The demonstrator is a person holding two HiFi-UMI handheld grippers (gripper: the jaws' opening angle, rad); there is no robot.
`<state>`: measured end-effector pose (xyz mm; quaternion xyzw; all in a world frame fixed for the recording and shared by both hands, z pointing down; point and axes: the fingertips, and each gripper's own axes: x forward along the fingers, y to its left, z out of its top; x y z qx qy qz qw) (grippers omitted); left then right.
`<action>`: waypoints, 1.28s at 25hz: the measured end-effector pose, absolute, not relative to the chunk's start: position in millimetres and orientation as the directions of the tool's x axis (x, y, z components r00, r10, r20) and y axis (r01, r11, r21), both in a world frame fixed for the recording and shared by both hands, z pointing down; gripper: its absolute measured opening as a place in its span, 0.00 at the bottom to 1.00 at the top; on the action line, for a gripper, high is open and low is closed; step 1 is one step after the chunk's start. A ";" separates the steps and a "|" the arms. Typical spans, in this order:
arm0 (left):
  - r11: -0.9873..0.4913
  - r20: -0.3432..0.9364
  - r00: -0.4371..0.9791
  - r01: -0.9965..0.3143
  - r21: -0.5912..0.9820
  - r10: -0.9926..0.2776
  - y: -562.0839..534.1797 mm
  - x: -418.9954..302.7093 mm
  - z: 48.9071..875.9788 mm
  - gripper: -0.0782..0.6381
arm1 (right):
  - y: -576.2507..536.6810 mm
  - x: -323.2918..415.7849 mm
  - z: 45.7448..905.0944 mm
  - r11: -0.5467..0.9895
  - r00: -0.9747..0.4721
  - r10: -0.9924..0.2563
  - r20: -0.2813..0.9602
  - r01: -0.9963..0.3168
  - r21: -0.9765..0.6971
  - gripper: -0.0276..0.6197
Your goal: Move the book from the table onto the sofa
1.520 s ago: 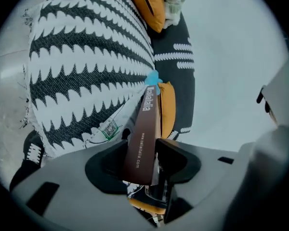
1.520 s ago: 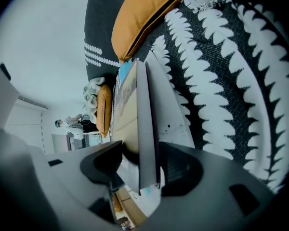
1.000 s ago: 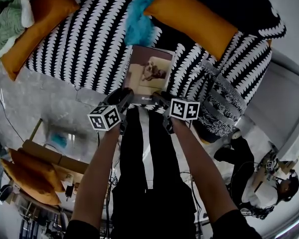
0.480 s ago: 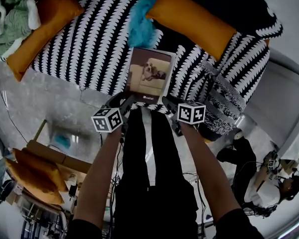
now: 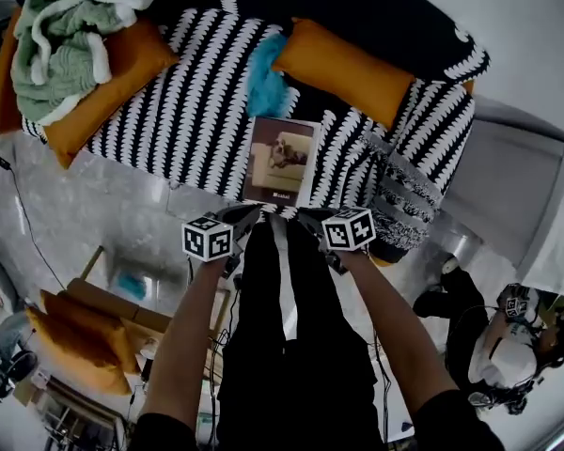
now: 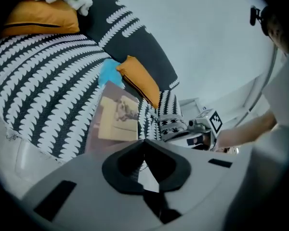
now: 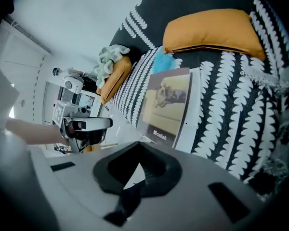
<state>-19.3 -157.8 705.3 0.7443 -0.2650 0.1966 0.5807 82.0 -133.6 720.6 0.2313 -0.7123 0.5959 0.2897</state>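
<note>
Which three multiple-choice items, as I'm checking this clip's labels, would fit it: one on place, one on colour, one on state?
1. Where does the book lie?
A. flat on the sofa
B. on the floor
C. in a gripper

2. What colour is the fluffy thing just beyond the book?
A. red
B. blue
C. yellow

3. How do the left gripper and the right gripper stand?
A. both wide open
B. both clamped on the book
C. both shut, empty

Key: 1 A, the book rests on the striped seat. 2 B, it shows bright blue in every view. 3 C, both pairs of jaws have just closed together on nothing, short of the book.
</note>
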 end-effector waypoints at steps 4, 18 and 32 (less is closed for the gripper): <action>-0.169 0.596 0.790 -0.613 0.772 -0.143 -138.3 -17.2 670.7 0.12 | -117.5 76.0 679.9 0.242 -0.734 0.066 0.675 -0.645 -0.725 0.05; -0.277 0.523 0.846 -0.529 0.802 -0.102 -94.1 -21.4 542.8 0.12 | -87.9 63.3 542.4 0.300 -0.754 0.050 0.655 -0.614 -0.730 0.05; -0.389 0.411 0.894 -0.448 0.805 -0.178 -92.3 -57.1 434.4 0.12 | -86.3 43.6 445.7 0.325 -0.783 -0.286 0.552 -0.621 -0.713 0.05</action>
